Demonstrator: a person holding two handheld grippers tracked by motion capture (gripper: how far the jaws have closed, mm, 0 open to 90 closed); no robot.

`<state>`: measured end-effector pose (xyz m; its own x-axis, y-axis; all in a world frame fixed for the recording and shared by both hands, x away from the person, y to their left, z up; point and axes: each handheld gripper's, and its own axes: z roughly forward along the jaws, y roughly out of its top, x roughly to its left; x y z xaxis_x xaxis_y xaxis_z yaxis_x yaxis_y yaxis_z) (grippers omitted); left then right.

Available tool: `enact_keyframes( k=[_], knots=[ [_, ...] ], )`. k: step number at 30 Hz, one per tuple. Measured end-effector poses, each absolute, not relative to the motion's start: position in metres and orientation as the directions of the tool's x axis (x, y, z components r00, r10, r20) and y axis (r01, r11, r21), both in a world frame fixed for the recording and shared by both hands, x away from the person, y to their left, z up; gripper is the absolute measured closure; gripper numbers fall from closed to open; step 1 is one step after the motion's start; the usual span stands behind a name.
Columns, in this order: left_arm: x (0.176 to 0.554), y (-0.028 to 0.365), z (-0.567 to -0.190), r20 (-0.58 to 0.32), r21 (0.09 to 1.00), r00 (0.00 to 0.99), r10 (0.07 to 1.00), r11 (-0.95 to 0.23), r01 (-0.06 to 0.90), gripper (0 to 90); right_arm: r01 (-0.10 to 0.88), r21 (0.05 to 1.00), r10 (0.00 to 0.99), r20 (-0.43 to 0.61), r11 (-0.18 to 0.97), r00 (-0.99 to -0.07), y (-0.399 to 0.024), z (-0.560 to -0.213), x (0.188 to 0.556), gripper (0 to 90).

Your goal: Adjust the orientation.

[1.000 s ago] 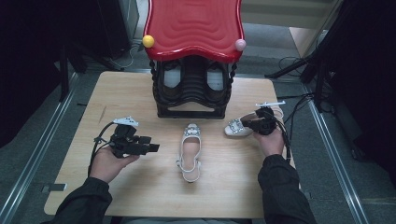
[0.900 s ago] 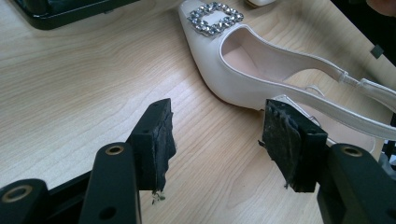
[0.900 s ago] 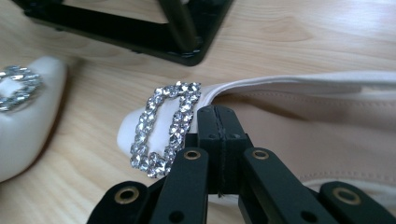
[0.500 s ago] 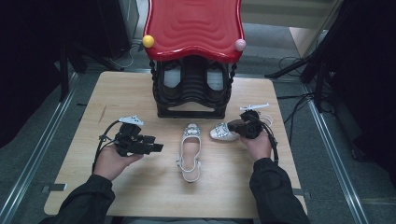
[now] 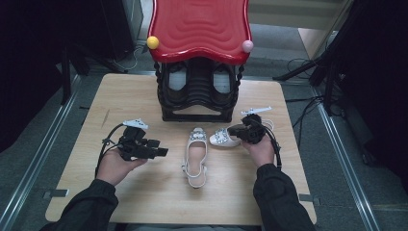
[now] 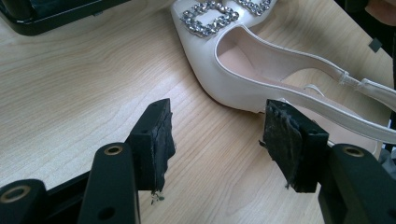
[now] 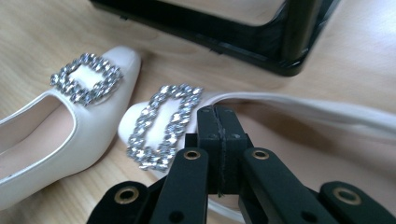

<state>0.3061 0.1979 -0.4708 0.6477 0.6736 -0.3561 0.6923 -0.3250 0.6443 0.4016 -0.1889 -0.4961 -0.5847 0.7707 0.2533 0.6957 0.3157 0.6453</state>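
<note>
Two white shoes with rhinestone buckles lie on the wooden table (image 5: 144, 202), just below the black rack (image 5: 198, 94) with the red wavy top that stands in the upper middle of the high view. The first shoe (image 5: 196, 159) rests flat at the centre of the frame, toe pointing up toward the rack. The second shoe (image 5: 225, 138) lies just to its right, toe pointing left so that the two toes sit close together. The right gripper (image 5: 243, 132), in the hand at right centre, has its fingers clenched on that second shoe, pinching its upper edge right behind the buckle, as the right gripper view shows. The left gripper (image 5: 161, 151), at left centre, points toward the first shoe with its fingers (image 6: 156, 135) released, spread wide over bare table.
</note>
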Motion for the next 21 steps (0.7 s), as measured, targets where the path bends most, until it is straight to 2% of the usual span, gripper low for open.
enact_keyframes(
  k=[9,16,21],
  knots=[
    [0.303,0.202,-0.471,-0.353,0.644,0.638,0.684,-0.317,0.696,42.6,0.659,0.692,0.803,0.195,0.294,-0.563,-0.221,-0.471,0.404,90.0],
    [0.298,0.207,-0.472,-0.35,0.64,0.624,0.699,-0.307,0.704,42.5,0.663,0.711,0.829,0.21,0.235,-0.518,-0.257,-0.46,0.408,90.0],
    [0.295,0.208,-0.473,-0.348,0.638,0.618,0.705,-0.305,0.707,42.5,0.684,0.698,0.838,0.228,0.214,-0.495,-0.272,-0.465,0.415,90.0]
  ],
)
